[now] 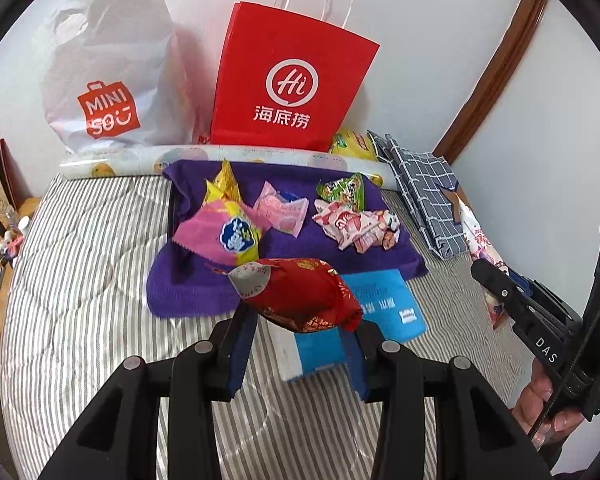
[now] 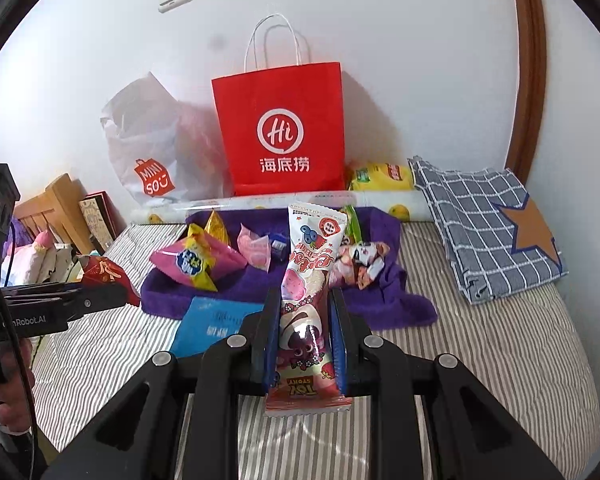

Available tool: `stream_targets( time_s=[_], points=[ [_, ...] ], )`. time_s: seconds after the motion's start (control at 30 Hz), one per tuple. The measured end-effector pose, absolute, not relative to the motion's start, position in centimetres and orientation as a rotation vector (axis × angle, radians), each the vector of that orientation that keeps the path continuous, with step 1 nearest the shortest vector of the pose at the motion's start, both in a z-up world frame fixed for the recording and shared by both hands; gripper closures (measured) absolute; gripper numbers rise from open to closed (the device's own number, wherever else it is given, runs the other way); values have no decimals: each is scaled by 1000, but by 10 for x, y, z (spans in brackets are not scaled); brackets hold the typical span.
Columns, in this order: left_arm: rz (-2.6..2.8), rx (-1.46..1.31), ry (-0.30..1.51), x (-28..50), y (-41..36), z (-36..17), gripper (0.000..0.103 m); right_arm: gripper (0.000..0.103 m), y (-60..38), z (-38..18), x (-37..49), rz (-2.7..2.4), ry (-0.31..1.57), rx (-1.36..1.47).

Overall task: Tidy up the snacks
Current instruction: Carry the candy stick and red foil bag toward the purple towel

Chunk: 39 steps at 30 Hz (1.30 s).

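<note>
The left gripper's (image 1: 300, 344) fingers (image 1: 240, 352) clamp a red snack packet (image 1: 300, 296) above the striped bed (image 1: 80, 280). The right gripper (image 2: 304, 332) squeezes a long pink-and-white snack bar (image 2: 306, 304) upright, in front of the purple cloth (image 2: 384, 300) holding other snacks (image 1: 356, 224).

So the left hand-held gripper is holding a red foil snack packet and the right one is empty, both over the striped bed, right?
Not quite. The left hand-held gripper does hold the red foil snack packet, but the right hand-held gripper is not empty: the right wrist view shows it clamped on a long pink-and-white snack wrapper over the striped bed.
</note>
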<state>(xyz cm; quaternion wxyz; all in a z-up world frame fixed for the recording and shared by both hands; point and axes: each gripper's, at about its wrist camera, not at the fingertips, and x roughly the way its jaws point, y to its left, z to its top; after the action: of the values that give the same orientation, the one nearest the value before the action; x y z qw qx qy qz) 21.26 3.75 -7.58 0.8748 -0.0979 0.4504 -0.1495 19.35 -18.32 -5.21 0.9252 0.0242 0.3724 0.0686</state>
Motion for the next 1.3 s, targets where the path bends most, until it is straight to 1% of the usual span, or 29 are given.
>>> stream_targets(
  time_s=[1.0,1.3],
  points=[
    [-318,-151,898,261,25,-52,64,80,-186,-40,254,144,713,39],
    [-325,-142,903,277,23,-56,64,80,-189,-40,270,142,703,50]
  ],
)
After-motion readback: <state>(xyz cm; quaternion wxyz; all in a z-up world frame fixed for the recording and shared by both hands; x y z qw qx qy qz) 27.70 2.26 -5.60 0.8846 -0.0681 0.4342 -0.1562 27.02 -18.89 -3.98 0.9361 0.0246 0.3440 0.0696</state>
